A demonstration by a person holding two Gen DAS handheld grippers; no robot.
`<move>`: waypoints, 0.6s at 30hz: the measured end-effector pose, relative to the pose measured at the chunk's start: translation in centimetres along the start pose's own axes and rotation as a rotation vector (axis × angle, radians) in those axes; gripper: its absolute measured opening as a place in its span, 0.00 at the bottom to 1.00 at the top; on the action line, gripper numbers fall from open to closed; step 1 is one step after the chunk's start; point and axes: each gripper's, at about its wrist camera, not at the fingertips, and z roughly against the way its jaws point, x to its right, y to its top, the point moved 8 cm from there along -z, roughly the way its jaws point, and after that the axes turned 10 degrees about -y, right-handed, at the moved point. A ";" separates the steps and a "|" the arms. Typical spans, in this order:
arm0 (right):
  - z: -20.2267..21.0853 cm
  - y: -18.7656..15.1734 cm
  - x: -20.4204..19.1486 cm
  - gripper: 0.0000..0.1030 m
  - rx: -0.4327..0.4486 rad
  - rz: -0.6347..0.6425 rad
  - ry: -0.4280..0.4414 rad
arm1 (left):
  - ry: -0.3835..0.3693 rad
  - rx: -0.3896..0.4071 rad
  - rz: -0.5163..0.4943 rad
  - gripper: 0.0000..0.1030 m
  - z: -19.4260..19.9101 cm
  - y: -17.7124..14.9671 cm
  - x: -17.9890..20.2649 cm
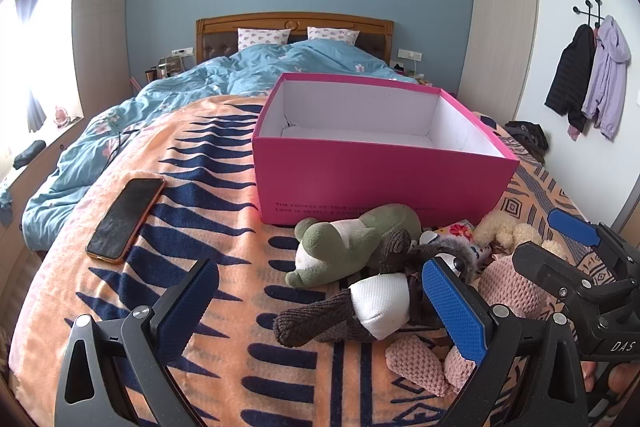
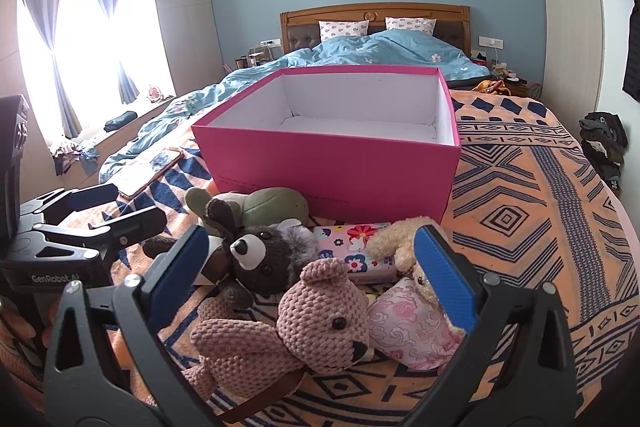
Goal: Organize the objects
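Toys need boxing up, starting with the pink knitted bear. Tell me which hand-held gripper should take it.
Right. The right hand-held gripper is open with the pink knitted bear between its fingers. The left hand-held gripper faces the brown knitted toy instead. The pink box lies straight ahead.

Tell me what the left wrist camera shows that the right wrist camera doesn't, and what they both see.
Only the left wrist view shows the jackets hanging on wall hooks. Only the right wrist view shows the curtained window in full and the pink crocheted bear's face. Both show the empty pink box, the phone, the green plush, and the open left gripper and open right gripper.
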 end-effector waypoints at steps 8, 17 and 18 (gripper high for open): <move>0.0 -0.1 0.2 1.00 -0.001 -0.001 0.008 | 0.000 0.000 0.000 1.00 0.0 0.0 0.0; 0.2 -0.3 0.3 1.00 -0.001 0.003 0.029 | -0.013 -0.005 -0.004 1.00 -0.1 -0.2 0.3; 0.3 -0.4 0.3 1.00 0.000 0.008 0.035 | -0.022 -0.008 -0.008 1.00 -0.2 -0.3 0.4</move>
